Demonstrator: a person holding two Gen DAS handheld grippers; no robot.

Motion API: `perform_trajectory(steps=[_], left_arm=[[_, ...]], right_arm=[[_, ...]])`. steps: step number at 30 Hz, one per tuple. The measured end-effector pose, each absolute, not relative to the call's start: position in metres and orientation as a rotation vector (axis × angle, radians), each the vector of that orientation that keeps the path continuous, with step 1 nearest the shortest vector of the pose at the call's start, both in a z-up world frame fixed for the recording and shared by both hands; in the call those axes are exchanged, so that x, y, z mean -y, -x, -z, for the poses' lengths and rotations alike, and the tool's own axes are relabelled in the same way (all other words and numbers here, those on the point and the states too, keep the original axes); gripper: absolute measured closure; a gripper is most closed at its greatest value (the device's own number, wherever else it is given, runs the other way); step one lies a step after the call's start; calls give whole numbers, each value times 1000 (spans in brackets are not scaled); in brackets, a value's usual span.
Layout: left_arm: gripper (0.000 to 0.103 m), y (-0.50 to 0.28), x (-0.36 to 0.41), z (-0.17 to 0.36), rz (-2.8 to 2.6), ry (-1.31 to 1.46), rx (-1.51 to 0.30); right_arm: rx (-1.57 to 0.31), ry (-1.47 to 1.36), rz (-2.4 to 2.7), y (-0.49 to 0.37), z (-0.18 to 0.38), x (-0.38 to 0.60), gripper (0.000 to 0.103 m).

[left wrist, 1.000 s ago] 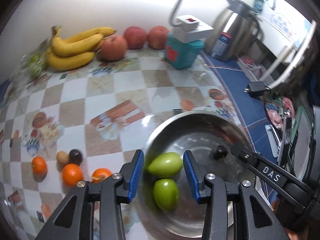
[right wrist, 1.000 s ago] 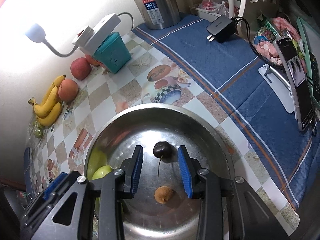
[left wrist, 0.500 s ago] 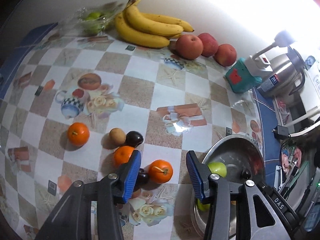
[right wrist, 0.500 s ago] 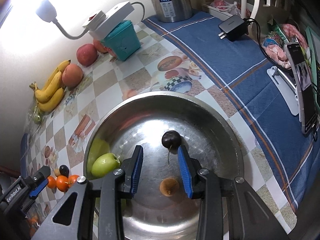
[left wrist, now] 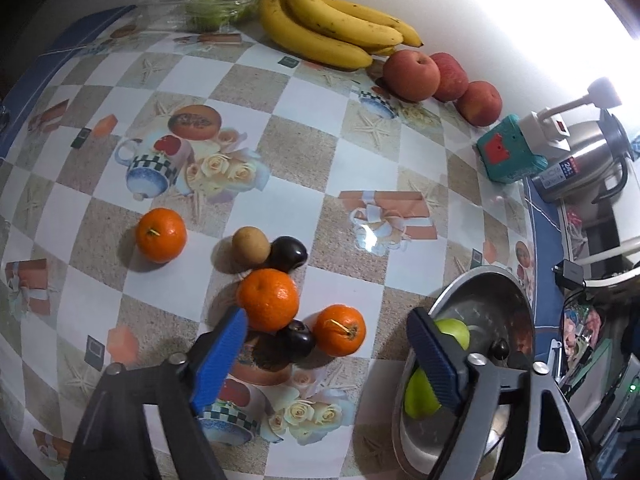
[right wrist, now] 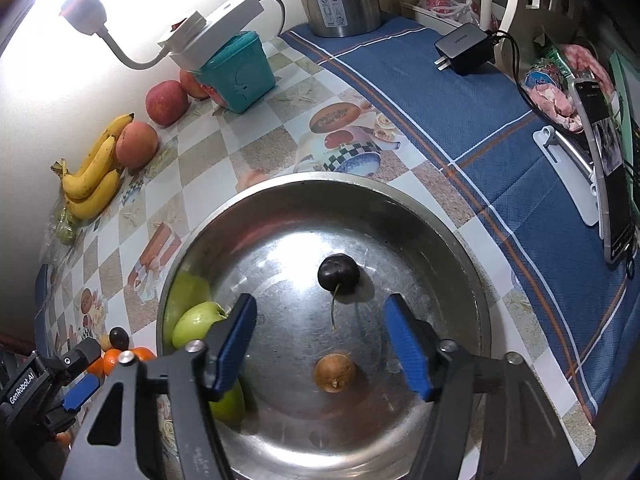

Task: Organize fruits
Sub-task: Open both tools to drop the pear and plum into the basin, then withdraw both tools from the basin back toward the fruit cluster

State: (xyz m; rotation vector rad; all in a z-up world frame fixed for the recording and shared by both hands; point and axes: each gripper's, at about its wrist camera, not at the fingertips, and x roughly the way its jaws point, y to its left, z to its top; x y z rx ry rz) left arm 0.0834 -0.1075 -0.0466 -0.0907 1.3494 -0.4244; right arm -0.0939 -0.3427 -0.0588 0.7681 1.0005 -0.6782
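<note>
A: What does the steel bowl [right wrist: 472, 280] hold?
B: We see two green apples [right wrist: 196, 322], a dark cherry [right wrist: 338, 272] and a brown fruit [right wrist: 334, 372].

A: And the grippers?
B: Left gripper [left wrist: 324, 350] and right gripper [right wrist: 320, 344] have just been opening and grip nothing; oranges [left wrist: 268, 300] lie on the checked tablecloth [left wrist: 304, 160].

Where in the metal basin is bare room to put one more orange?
The steel basin is bare on its right half, beside the dark cherry and brown longan. Its left wall is crowded by green apples. On the tablecloth, oranges cluster tightly.
</note>
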Motion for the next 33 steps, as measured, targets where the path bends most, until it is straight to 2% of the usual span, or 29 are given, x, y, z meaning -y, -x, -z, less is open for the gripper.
perform_trajectory(steps=[4,7,17,19,33], left_arm=[[10,-92,99,41,418,90,-1320],[5,-101,85,36,383,87,-1293],[0,-127,42,23,264,22,-1191],[0,-130,36,20,248,12,-1171],[0,-149,18,11,261,-38,-1117]], right_arm=[[-1004,-762,676,92,60,341,28],[-1006,-753,669,89,61,338,14],[-1011,-736,649,84,65,333,7],[-1012,-728,648,83,65,331,3],[-957,-700,525,57,36,300,2]])
